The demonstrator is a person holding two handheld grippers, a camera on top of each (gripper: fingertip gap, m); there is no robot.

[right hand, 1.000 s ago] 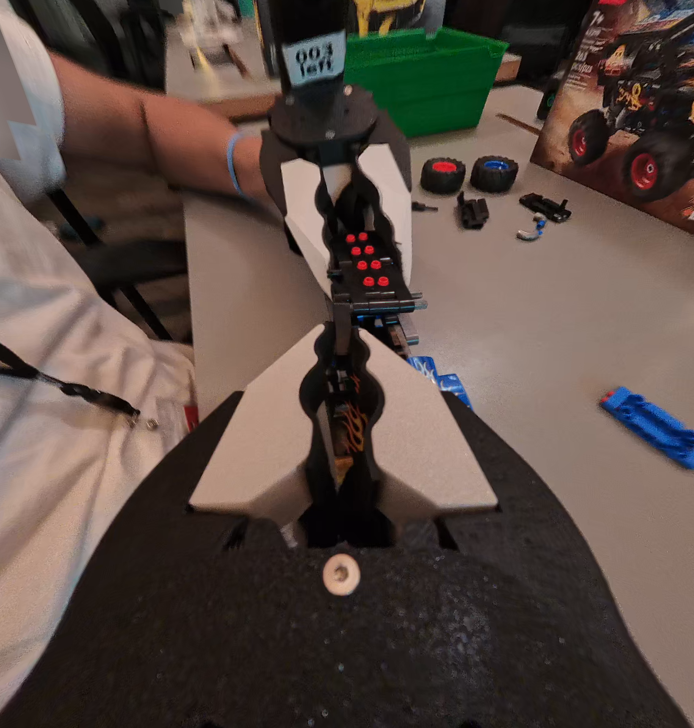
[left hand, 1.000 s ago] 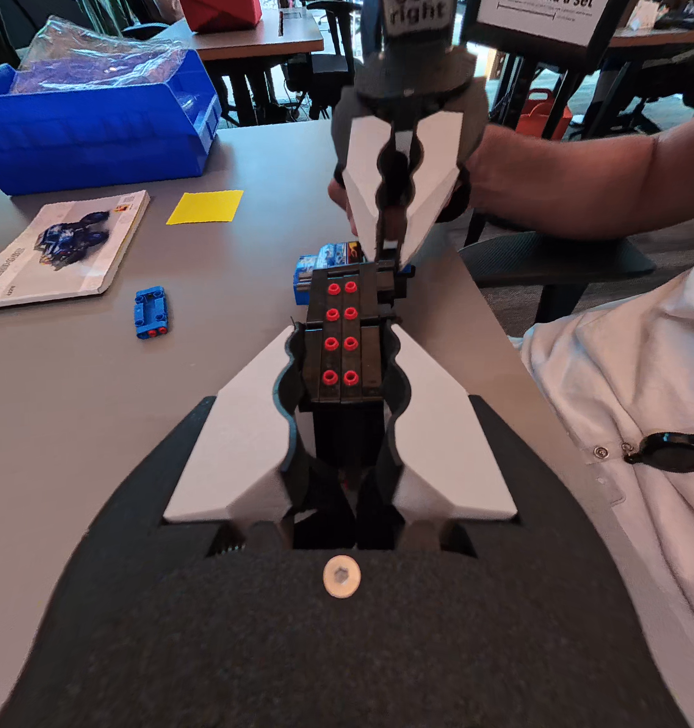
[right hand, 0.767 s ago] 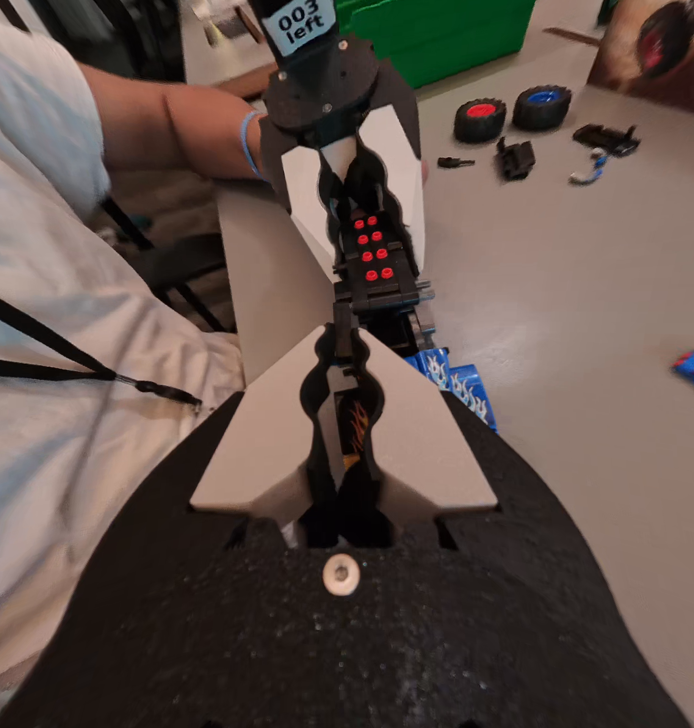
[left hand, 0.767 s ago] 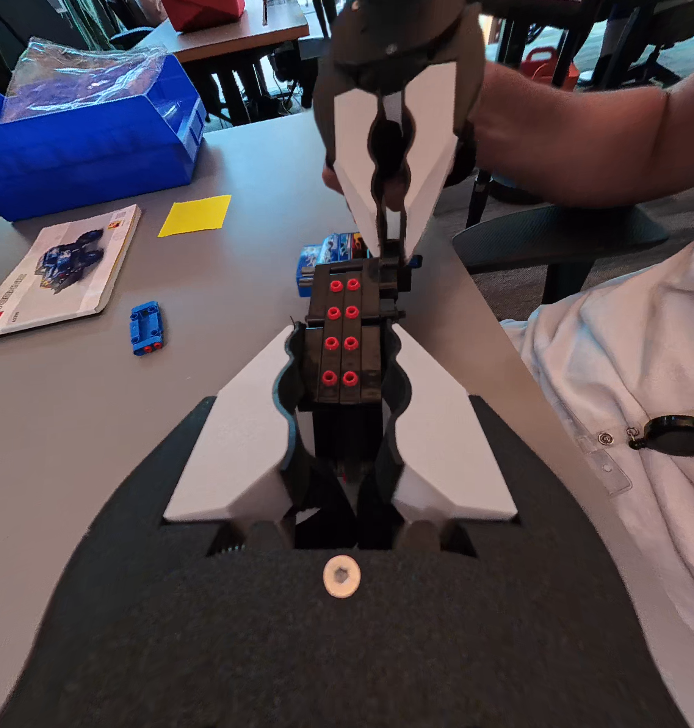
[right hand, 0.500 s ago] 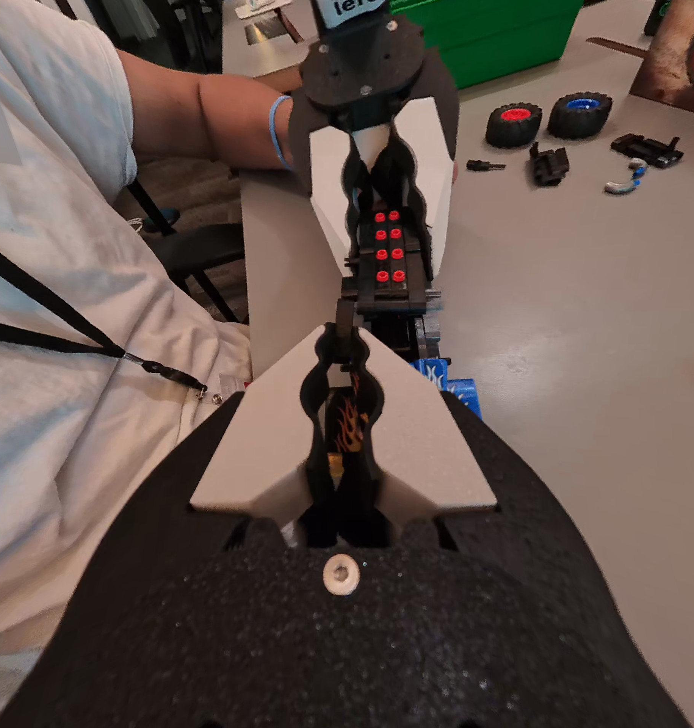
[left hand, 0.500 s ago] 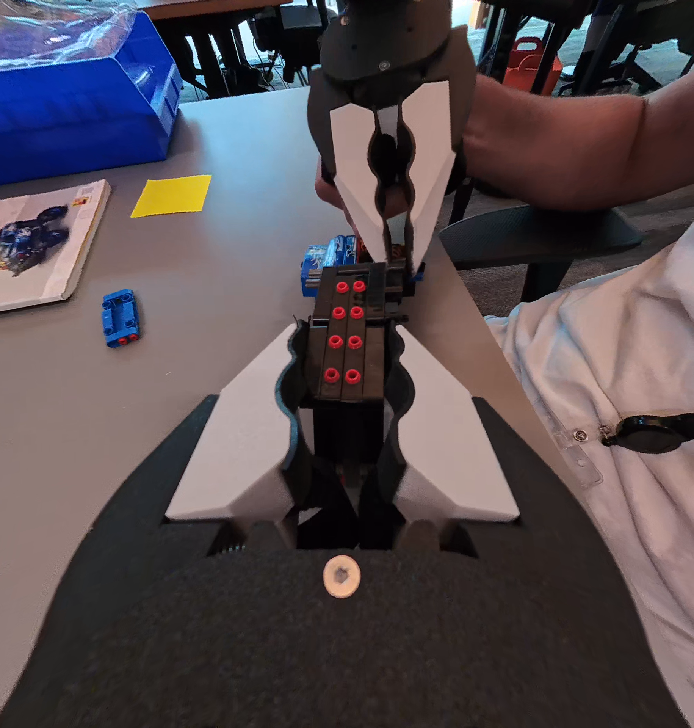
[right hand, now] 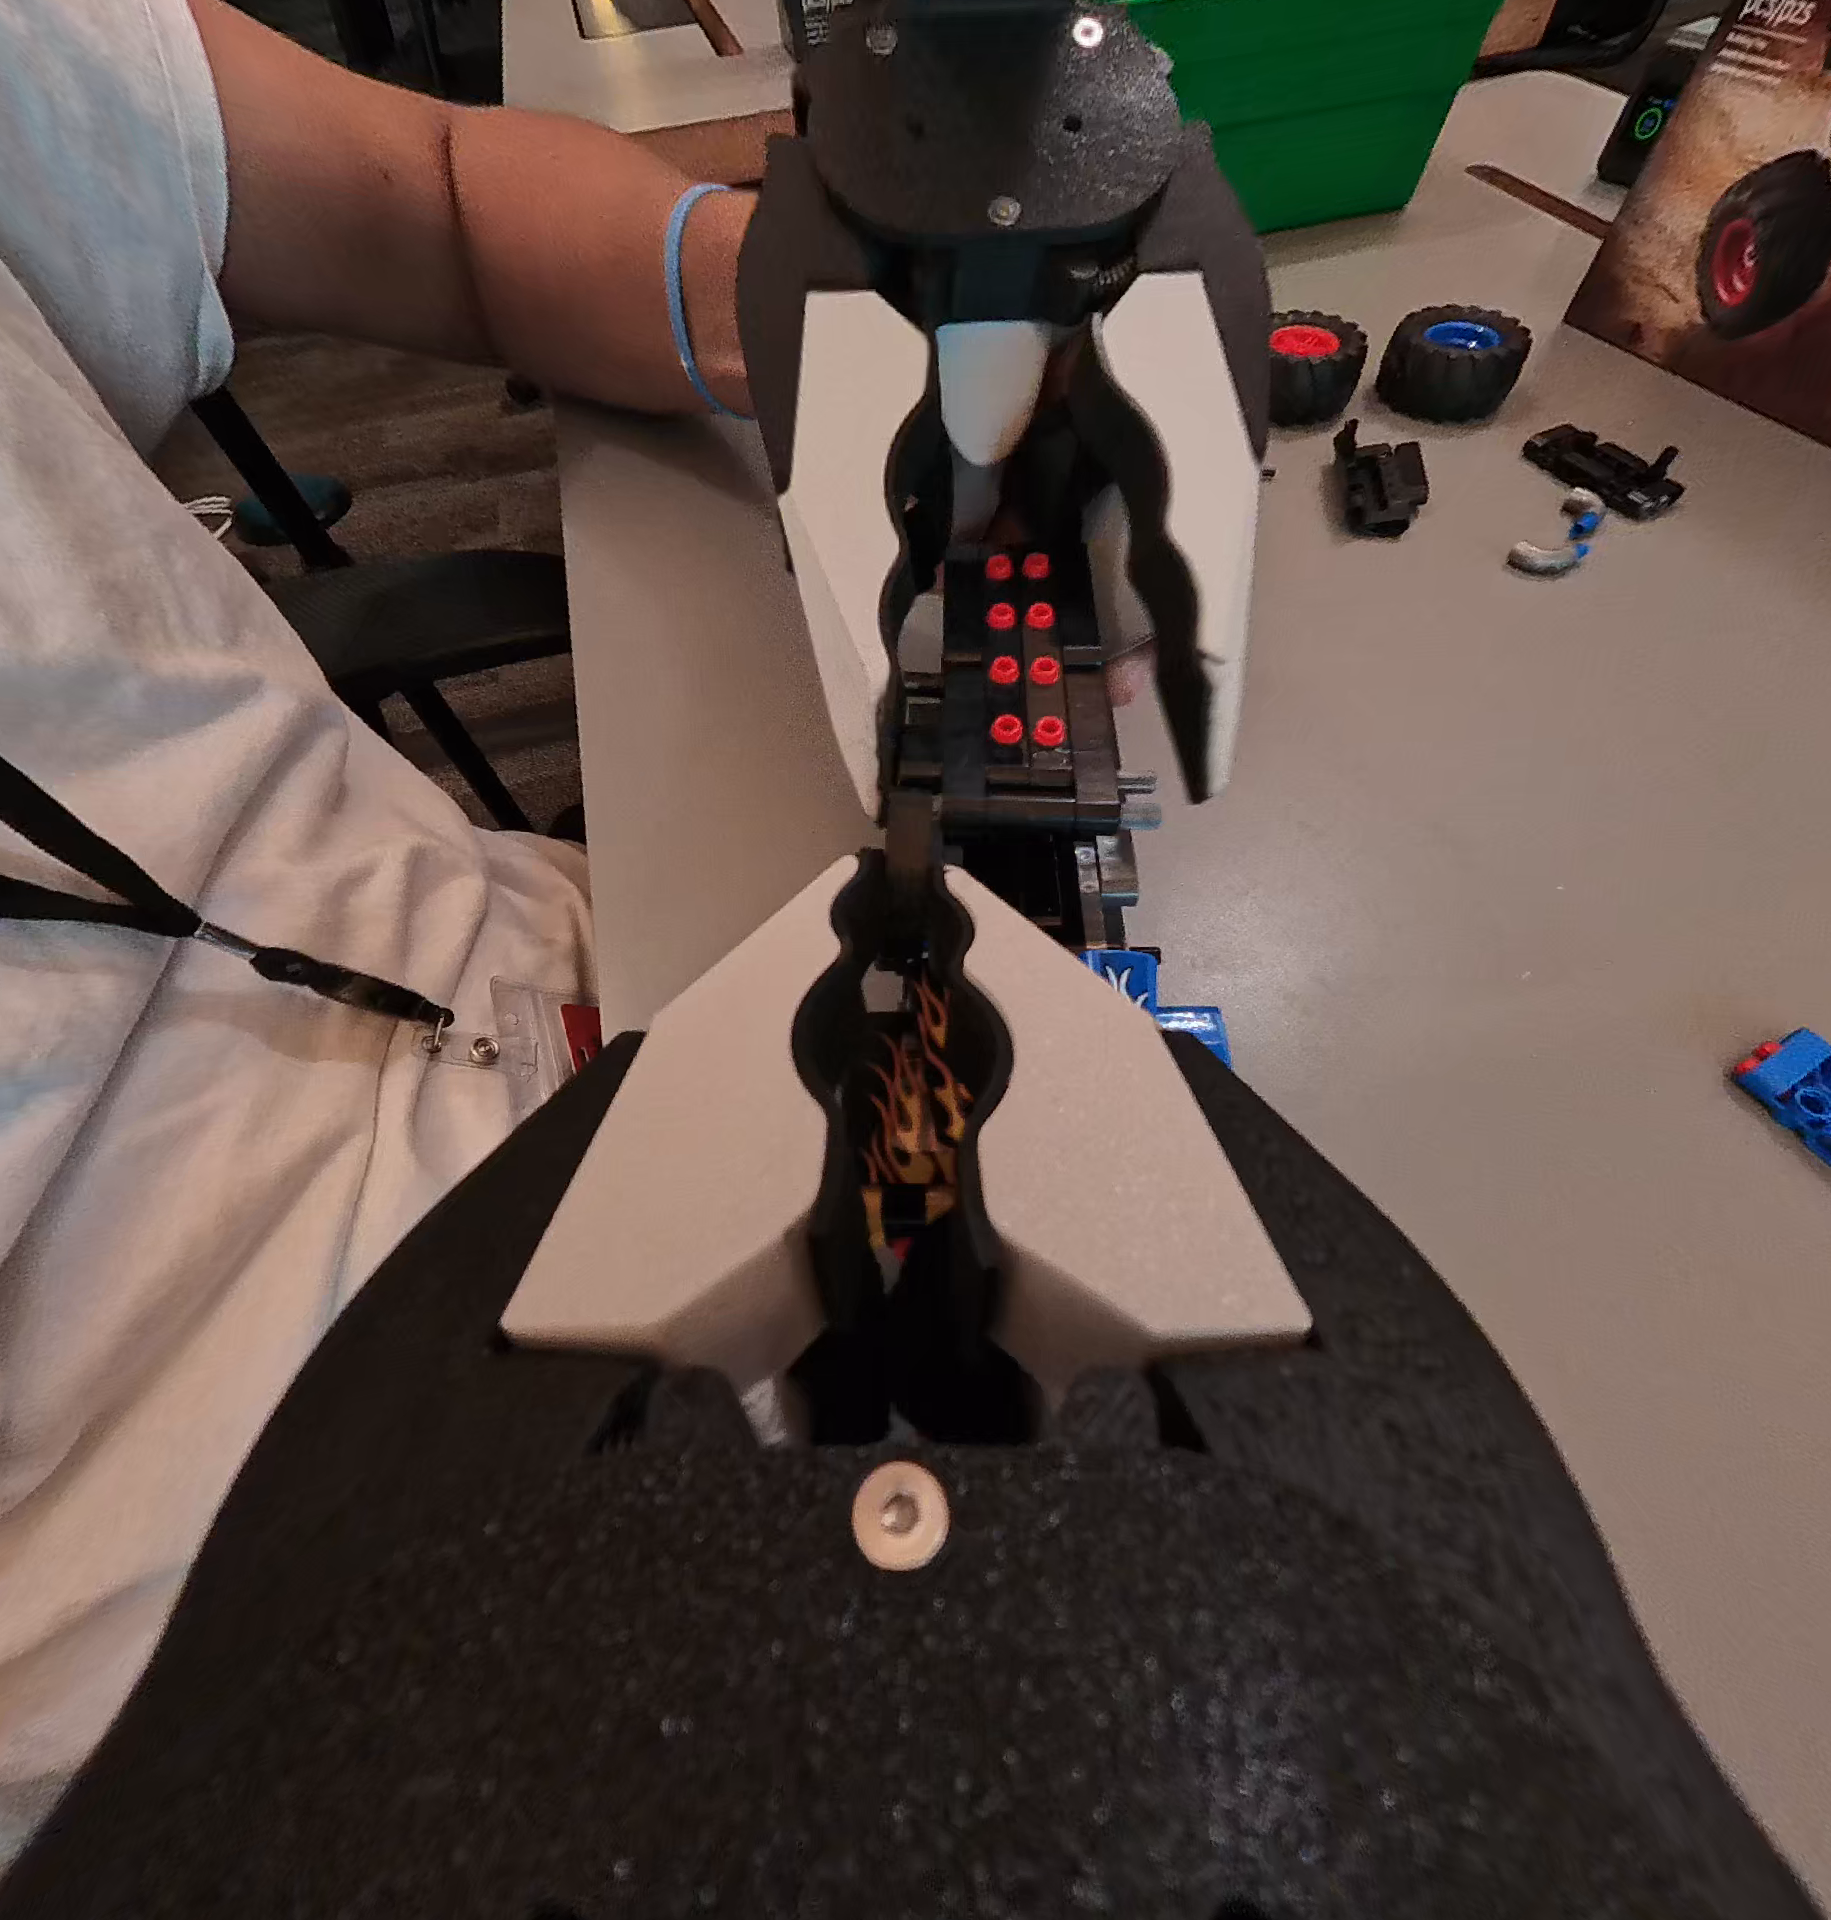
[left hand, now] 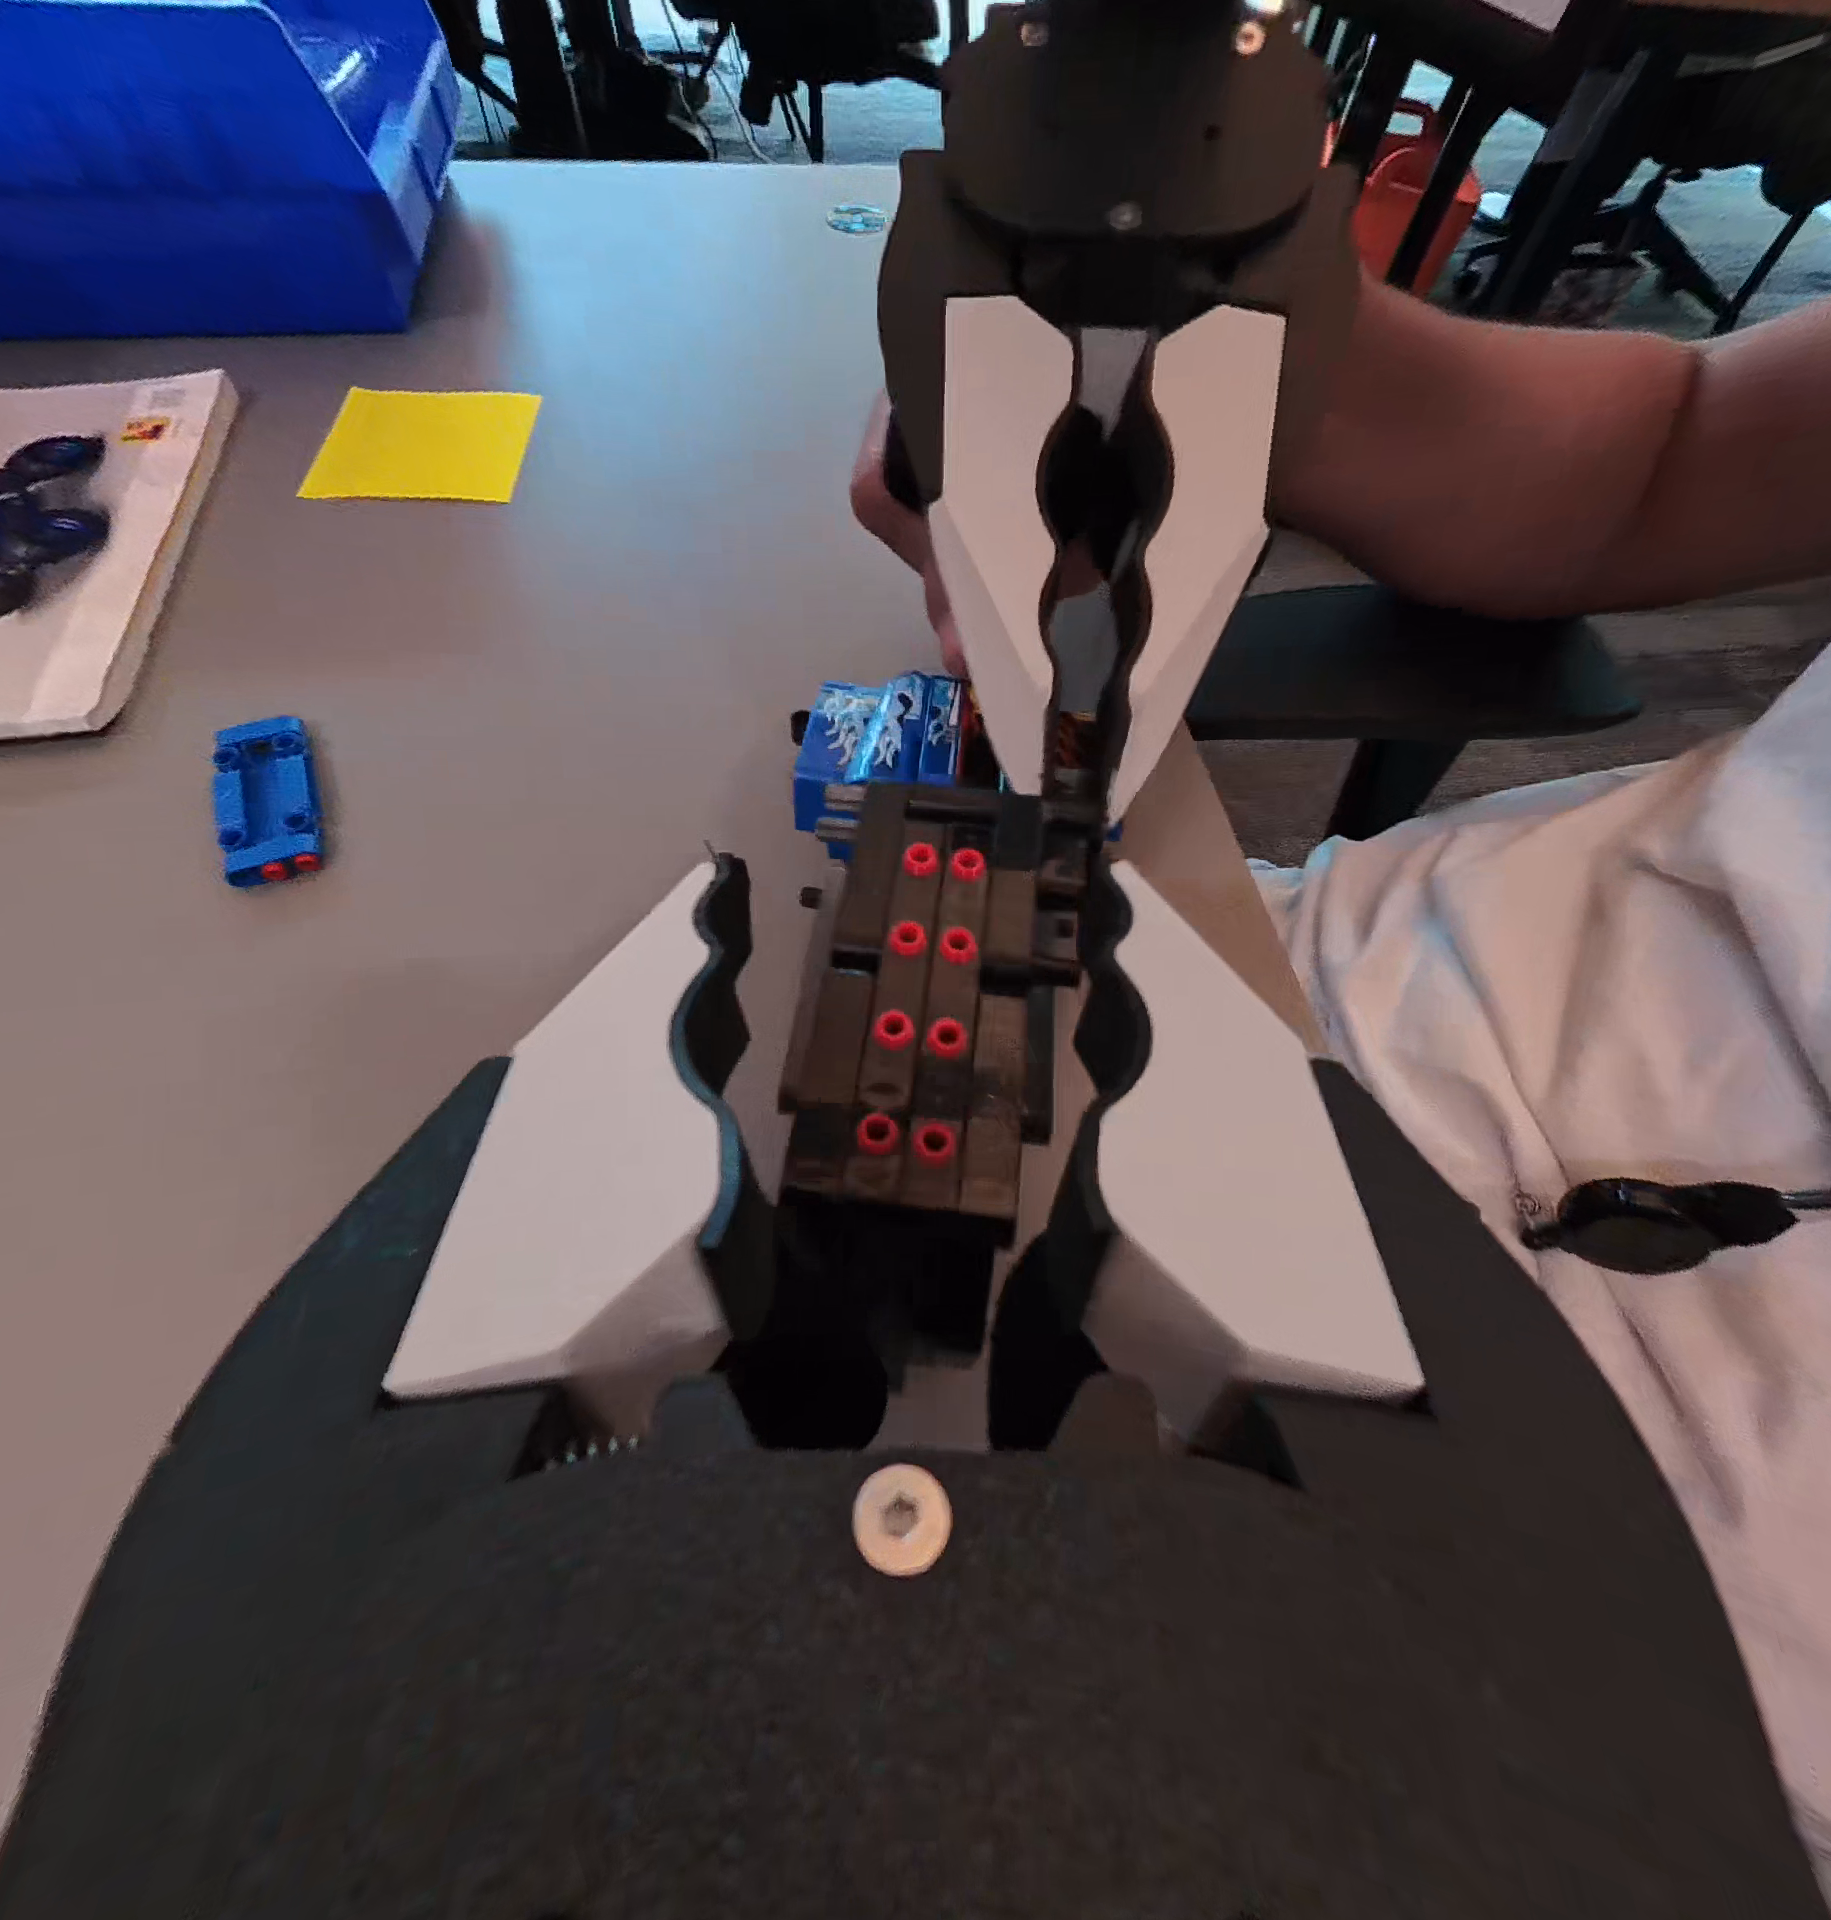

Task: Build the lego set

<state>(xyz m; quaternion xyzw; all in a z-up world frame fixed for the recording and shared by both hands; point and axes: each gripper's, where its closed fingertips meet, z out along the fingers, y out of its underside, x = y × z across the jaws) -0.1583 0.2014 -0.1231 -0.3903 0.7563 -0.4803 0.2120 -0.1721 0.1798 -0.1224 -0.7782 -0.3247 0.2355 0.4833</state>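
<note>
A black brick chassis (left hand: 921, 1039) with red studs lies between the fingers of my left gripper (left hand: 916, 873). The jaws stand spread, with a gap on the left side, so it is open. The chassis also shows in the right wrist view (right hand: 1025, 675), with the left gripper (right hand: 1036, 795) wide around it. My right gripper (right hand: 911, 862) is shut on a thin black piece with a flame pattern (right hand: 911, 1122) that meets the chassis end. It also shows in the left wrist view (left hand: 1082, 790). A blue block with flame decals (left hand: 869, 727) sits under the chassis's far end.
On the grey table (left hand: 578, 644): a small blue brick (left hand: 265, 800), a yellow note (left hand: 423, 445), a booklet (left hand: 59, 551), a blue bin (left hand: 184, 156). Two wheels (right hand: 1311, 364) (right hand: 1456, 358), black parts (right hand: 1378, 483), a green bin (right hand: 1326, 104) and a toy box (right hand: 1742, 208). A person's shirt (left hand: 1617, 987) is beside the table edge. Both grippers' tips are close together, under 4 cm apart. Between my left fingertips and the yellow note (left hand: 423, 445) there is roughly 30 cm.
My left gripper's jaws have spread apart and let go of the chassis, which now sits slightly skewed. The two grippers have come closer together. The right gripper keeps its hold.
</note>
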